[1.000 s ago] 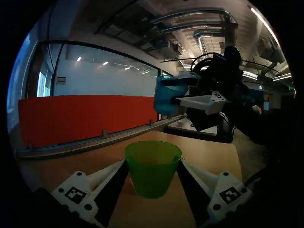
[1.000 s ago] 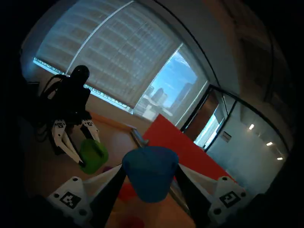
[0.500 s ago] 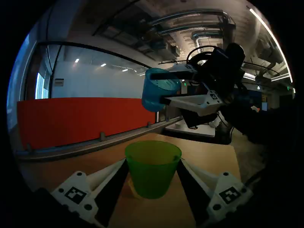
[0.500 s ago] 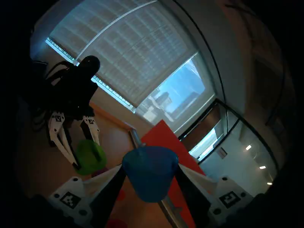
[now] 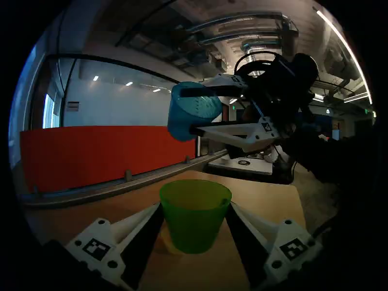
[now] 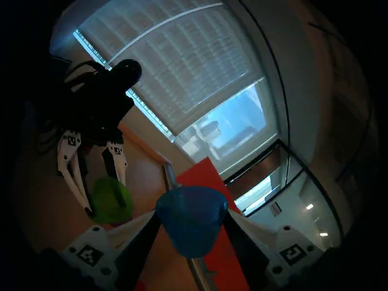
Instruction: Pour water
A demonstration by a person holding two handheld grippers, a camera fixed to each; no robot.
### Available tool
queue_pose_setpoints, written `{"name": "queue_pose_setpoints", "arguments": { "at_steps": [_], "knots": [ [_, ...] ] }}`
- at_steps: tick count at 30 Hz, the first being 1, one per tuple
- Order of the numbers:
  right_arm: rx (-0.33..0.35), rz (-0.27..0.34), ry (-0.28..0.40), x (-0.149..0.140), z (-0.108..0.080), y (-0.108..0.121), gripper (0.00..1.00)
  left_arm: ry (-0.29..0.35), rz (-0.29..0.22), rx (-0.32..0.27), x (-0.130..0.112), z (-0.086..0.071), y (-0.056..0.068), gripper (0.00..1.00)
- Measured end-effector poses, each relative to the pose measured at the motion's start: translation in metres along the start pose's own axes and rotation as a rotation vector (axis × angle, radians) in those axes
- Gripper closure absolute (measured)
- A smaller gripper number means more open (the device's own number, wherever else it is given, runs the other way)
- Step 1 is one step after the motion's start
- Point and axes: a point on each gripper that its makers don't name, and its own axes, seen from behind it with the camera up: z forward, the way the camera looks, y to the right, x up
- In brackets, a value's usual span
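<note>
In the left gripper view a green cup (image 5: 195,215) stands upright on the wooden table (image 5: 269,196), and my left gripper (image 5: 195,228) is shut on it. Above it, up in the air, hangs a blue cup (image 5: 191,117) tipped on its side, held by my right gripper (image 5: 220,109). In the right gripper view that blue cup (image 6: 191,220) sits between both fingers of my right gripper (image 6: 191,233), which is shut on it. Lower left of it there are the green cup (image 6: 111,200) and the left gripper (image 6: 97,194). No water shows.
A red partition (image 5: 104,150) with a metal rail (image 5: 131,177) runs along the far edge of the table. Behind it is a glass wall. A window with blinds (image 6: 179,77) is above the table in the right gripper view. A dark sleeve (image 5: 325,155) reaches in from the right.
The right gripper has carried the blue cup left and toward the green cup, tipping it further onto its side. The left gripper and green cup have stayed put.
</note>
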Motion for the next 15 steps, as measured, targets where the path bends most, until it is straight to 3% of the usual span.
{"name": "queue_pose_setpoints", "arguments": {
  "at_steps": [15],
  "knots": [
    [-0.023, -0.124, 0.001, 0.0086, 0.003, 0.0037, 0.1, -0.003, -0.002, -0.023, -0.0017, 0.004, 0.0076, 0.16]
  ]
}}
